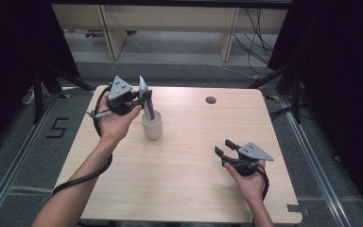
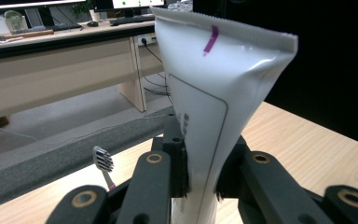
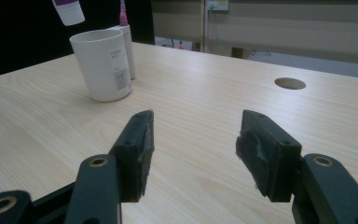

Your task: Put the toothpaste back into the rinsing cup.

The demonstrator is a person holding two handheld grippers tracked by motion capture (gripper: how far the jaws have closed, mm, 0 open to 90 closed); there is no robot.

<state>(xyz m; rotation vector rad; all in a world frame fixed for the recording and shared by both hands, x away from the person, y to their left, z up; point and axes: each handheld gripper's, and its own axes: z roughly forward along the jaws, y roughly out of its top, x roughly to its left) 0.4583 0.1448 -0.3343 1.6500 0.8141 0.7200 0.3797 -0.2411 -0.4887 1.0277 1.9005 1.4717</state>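
My left gripper (image 1: 146, 100) is shut on a white tube (image 1: 143, 87) with purple markings and holds it upright, crimped end up. The tube's lower end hangs just over a white cup (image 1: 152, 128) on the wooden table (image 1: 194, 179). In the left gripper view the jaws (image 2: 200, 172) pinch the tube (image 2: 214, 84) near its middle, and a toothbrush head (image 2: 103, 158) with a pink neck shows low at the left. My right gripper (image 1: 227, 146) rests open near the table's right front. Past its jaws (image 3: 193, 149) stands the cup (image 3: 101, 60), with the tube's cap end (image 3: 68, 9) above it.
A round cable hole (image 1: 211, 100) sits in the table's far middle. A white object (image 3: 127, 44) with a pink stem stands just behind the cup. Desk legs (image 1: 111, 33) and cables lie on the floor beyond the table. Dark curtains flank both sides.
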